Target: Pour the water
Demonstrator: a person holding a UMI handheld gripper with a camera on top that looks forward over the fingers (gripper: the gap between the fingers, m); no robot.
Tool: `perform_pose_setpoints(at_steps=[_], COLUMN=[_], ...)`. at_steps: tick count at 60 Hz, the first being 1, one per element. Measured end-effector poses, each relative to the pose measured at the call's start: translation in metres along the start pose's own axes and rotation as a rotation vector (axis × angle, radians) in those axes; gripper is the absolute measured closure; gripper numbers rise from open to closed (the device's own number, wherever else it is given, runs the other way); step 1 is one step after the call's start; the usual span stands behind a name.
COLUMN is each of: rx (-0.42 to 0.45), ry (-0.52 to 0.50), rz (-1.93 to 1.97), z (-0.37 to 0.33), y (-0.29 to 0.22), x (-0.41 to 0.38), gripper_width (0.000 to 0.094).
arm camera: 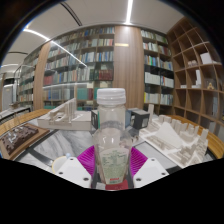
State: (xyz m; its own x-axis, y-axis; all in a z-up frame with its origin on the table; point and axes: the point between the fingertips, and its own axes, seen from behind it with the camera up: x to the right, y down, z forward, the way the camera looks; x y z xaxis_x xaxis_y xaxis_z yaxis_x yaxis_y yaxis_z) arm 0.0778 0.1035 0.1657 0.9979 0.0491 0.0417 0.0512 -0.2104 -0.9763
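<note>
- No text, label, brand or number can be read anywhere
- The clear bottle (111,130) between the gripper (111,165) fingers at 6 o'clock shows no legible label

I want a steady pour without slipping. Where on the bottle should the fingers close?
On the bottle body below the white cap, squeezing from both sides. It stands upright between the fingers, and its straight clear wall probably gives the pads flat contact.
</note>
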Motion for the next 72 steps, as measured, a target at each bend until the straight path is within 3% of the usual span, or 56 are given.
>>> perform_pose_setpoints(at_steps=[17, 19, 23, 31, 34, 36, 39, 47, 72], rx=[-0.134, -0.075, -0.073, -0.120, -0.161, -0.167, -0.172, -0.190, -0.245], ry=[0.038, 0.037, 0.038, 0.041, 0.054, 0.063, 0.085, 0.118, 0.193], rz=[0.033, 0.046, 0.059, 0.069, 0.091, 0.100, 0.104, 0.085, 0.129], z=[0.026, 0.025, 0.023, 0.022, 0.016, 0.011, -0.001, -0.057, -0.308], y=[0.105, 0.097, 0.101, 0.103, 0.106, 0.105, 0.098, 0.077, 0.040], x=[0.025, 0.026, 0.026, 0.027, 0.028, 0.027, 0.027, 0.019, -0.028], gripper_width=[0.0516, 0.0509, 0.0490, 0.0349, 0.0220, 0.0067, 0.0100, 0.0078, 0.0080])
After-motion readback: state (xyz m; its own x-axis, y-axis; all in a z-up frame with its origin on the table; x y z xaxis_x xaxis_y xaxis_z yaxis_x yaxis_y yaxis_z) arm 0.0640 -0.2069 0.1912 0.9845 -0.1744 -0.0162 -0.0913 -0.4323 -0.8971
